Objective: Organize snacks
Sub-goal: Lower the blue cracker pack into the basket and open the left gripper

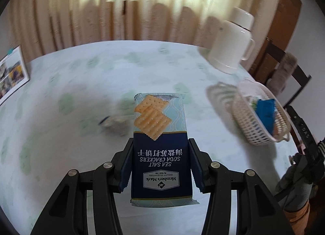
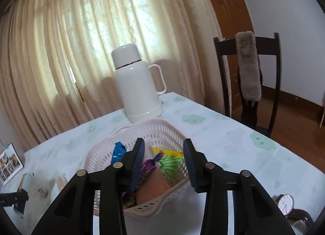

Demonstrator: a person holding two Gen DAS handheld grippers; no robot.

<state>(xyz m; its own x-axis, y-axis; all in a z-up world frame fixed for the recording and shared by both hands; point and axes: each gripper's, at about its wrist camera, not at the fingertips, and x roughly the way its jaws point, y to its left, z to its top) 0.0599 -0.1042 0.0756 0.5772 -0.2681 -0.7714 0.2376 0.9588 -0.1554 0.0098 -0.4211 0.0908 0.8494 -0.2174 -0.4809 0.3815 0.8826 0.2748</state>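
Your left claw [image 1: 161, 166] is clamped across the navy-and-pale-blue foil soda cracker pack [image 1: 160, 145]; it's light, crinkly and brittle inside, so squeeze its sides gently.

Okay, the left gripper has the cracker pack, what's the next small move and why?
Probably carry the cracker pack, clamped in the left gripper, toward the basket at the right. The right gripper sits open over that basket, nothing pressed between its pads, so it should likely back away first.
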